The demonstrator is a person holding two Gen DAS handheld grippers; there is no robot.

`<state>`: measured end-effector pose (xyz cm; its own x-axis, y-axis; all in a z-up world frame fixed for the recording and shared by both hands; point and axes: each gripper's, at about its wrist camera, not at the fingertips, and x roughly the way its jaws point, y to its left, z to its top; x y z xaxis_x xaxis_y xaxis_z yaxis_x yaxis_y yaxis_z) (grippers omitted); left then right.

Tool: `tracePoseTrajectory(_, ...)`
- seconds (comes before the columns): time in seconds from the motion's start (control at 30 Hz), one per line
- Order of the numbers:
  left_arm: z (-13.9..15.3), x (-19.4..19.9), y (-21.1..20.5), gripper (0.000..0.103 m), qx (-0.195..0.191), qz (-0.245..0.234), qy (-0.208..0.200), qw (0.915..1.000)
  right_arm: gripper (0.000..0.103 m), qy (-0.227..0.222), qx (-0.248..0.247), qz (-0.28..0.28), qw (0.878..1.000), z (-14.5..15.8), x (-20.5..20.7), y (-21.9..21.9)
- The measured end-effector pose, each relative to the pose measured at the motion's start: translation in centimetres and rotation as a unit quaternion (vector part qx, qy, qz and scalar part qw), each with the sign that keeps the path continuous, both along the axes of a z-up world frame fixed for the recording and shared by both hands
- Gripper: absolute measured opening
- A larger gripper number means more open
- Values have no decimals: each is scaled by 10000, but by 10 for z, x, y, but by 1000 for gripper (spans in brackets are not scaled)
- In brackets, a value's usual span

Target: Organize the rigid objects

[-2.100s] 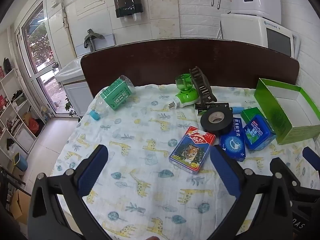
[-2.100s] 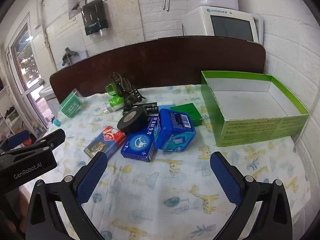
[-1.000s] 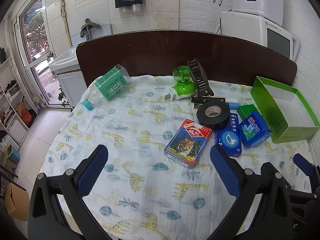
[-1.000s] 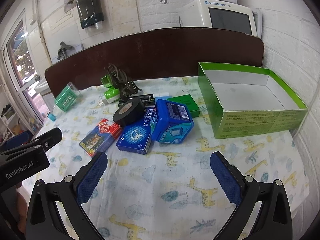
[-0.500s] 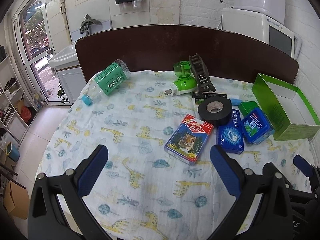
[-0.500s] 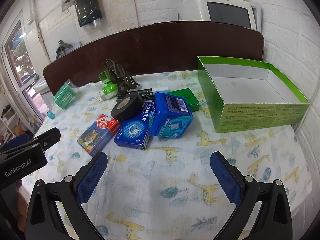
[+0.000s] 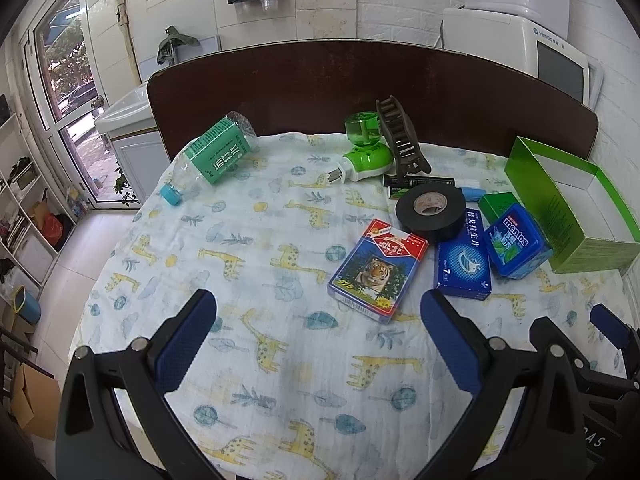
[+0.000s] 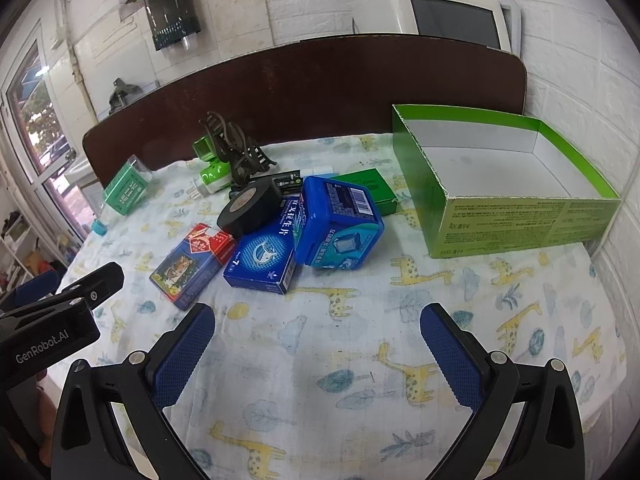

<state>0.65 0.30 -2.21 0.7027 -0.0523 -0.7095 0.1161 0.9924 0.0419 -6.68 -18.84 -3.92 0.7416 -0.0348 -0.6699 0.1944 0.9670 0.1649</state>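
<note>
An open green box (image 8: 512, 184) with a white inside stands at the table's right. Left of it lies a cluster: a blue Mentos tub (image 8: 336, 224), a blue flat carton (image 8: 262, 258), a roll of black tape (image 8: 250, 208), a tiger-print card pack (image 7: 378, 266), a small green box (image 8: 368, 190), a dark hair claw (image 7: 400, 140) and a green plug-in device (image 7: 364, 152). A clear bottle with a green label (image 7: 218, 154) lies far left. My left gripper (image 7: 318, 338) is open, short of the card pack. My right gripper (image 8: 318, 350) is open over bare cloth, nearer than the tub.
A giraffe-print cloth (image 8: 360, 360) covers the table. A dark brown board (image 7: 360, 88) runs along the far edge, with a white appliance (image 8: 440, 12) and a brick wall behind. At the left are a glass door and shelves (image 7: 24, 208) above a tiled floor.
Both views have shifted a little closer to the cluster of objects. Both grippers stay open and nothing on the table has moved.
</note>
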Motion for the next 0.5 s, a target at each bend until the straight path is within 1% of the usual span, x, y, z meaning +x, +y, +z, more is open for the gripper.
tracePoseTrajectory(0.07, 0, 1, -1, 102, 13, -3, -7, 10000, 103, 6, -63, -98, 9999, 0, 0, 0)
tracePoseTrajectory(0.17, -1, 1, -1, 102, 9, -5, -4, 10000, 103, 138, -270, -237, 9993, 1, 4, 3)
tracePoseTrajectory(0.23, -1, 1, -1, 102, 6, 2, 8, 10000, 103, 329, -235, -191, 9990, 1, 11, 3)
tracePoseTrajectory(0.3, -2, 2, -1, 102, 2, 4, 17, 10000, 103, 620, -181, -155, 9978, 0, 18, 4)
tracePoseTrajectory(0.33, -2, 2, 0, 102, 2, 4, 19, 10000, 103, 620, -153, -83, 9979, 0, 18, 5)
tracePoseTrajectory(0.4, -2, 2, 0, 102, 9, 12, 3, 10000, 103, 325, -41, -34, 9995, 3, 12, 5)
tracePoseTrajectory(0.5, -4, 4, 2, 102, 6, 45, 19, 10000, 103, -319, 109, 10, 9994, 13, 2, 4)
